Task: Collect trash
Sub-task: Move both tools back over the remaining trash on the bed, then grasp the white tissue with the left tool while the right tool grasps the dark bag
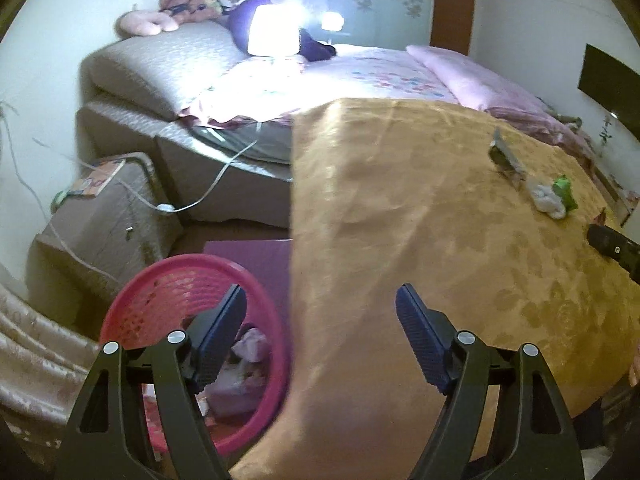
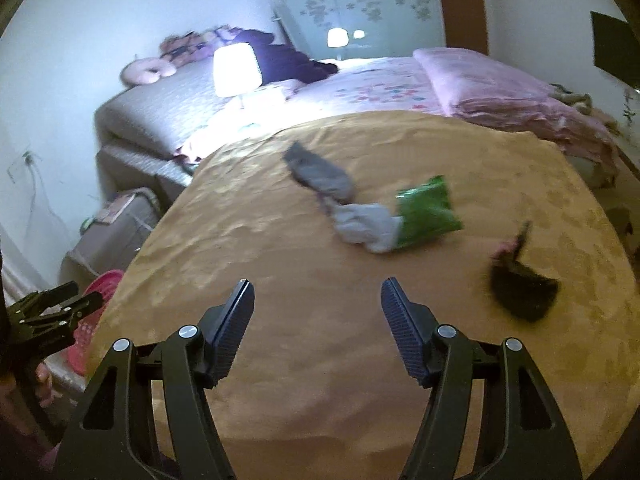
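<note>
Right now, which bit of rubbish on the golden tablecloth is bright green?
The crinkled green snack packet, touching the pale grey crumpled wad; the dark black wrapper lies apart.

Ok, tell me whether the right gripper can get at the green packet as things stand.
Probably yes. The right gripper is open and empty, and only bare gold cloth lies between it and the green packet, though a grey rag touches the packet's near edge.

Open stretch of gold tablecloth (image 2: 304,280) ahead of the right gripper (image 2: 318,312), jaws spread, nothing between the fingers. Farther on, clustered mid-table: grey wrapper (image 2: 320,174), crumpled white tissue (image 2: 366,226) touching a green snack bag (image 2: 426,210). To the right, apart from these, a dark blurred scrap (image 2: 522,288). Left gripper (image 1: 320,320) straddling the table edge, jaws spread, above the pink mesh basket (image 1: 132,308); basket mouth unobstructed, litter at bottom. Bed (image 1: 360,68) beyond the far edge.
</note>
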